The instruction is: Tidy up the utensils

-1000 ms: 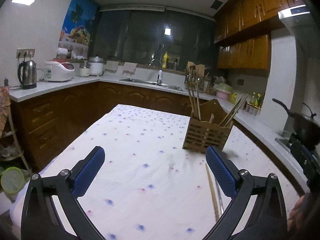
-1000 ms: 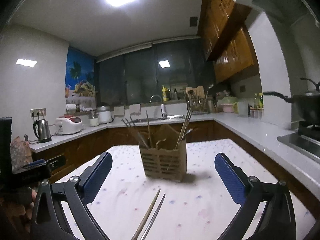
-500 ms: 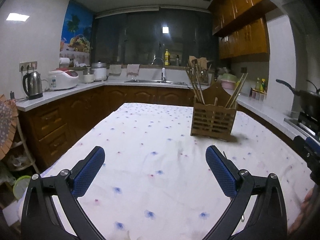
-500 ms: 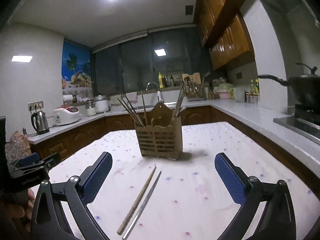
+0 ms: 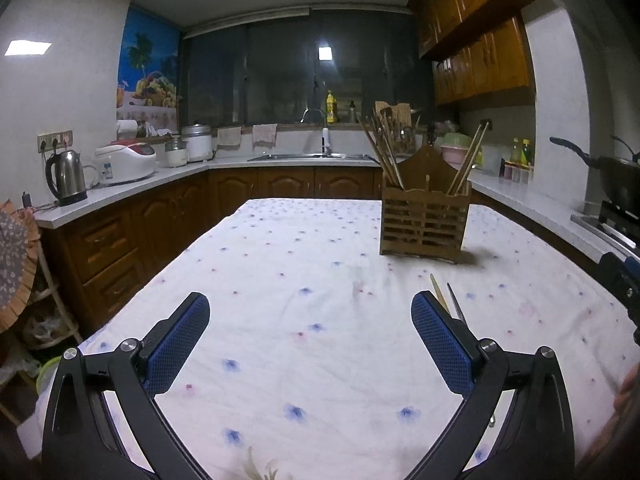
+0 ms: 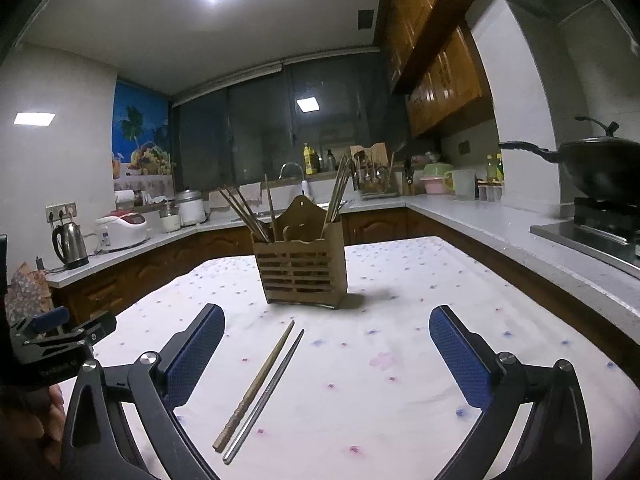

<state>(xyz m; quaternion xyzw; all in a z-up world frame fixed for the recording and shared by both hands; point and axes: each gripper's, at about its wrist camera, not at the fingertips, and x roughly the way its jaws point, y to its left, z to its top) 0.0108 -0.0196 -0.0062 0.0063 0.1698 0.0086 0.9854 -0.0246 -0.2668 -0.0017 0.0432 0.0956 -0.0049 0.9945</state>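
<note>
A slatted wooden utensil holder point(image 6: 303, 268) with several chopsticks standing in it sits on the flowered tablecloth; it also shows in the left wrist view point(image 5: 424, 220). A wooden chopstick point(image 6: 256, 384) and a metal chopstick point(image 6: 266, 392) lie side by side on the cloth in front of the holder. My right gripper point(image 6: 326, 350) is open and empty, just above them, with both lying between its fingers. My left gripper point(image 5: 310, 336) is open and empty; the tips of the two chopsticks point(image 5: 440, 294) show just beyond its right finger.
The cloth-covered table point(image 5: 280, 260) is ringed by kitchen counters with a kettle point(image 5: 66, 178), rice cooker point(image 5: 126, 162) and sink point(image 5: 308, 156). A black wok point(image 6: 600, 166) sits on the stove at the right. The left gripper's body point(image 6: 48, 344) shows at the left of the right wrist view.
Both grippers have dropped lower and tilted toward the table. The right gripper has come closer to the two loose chopsticks. Both stay open.
</note>
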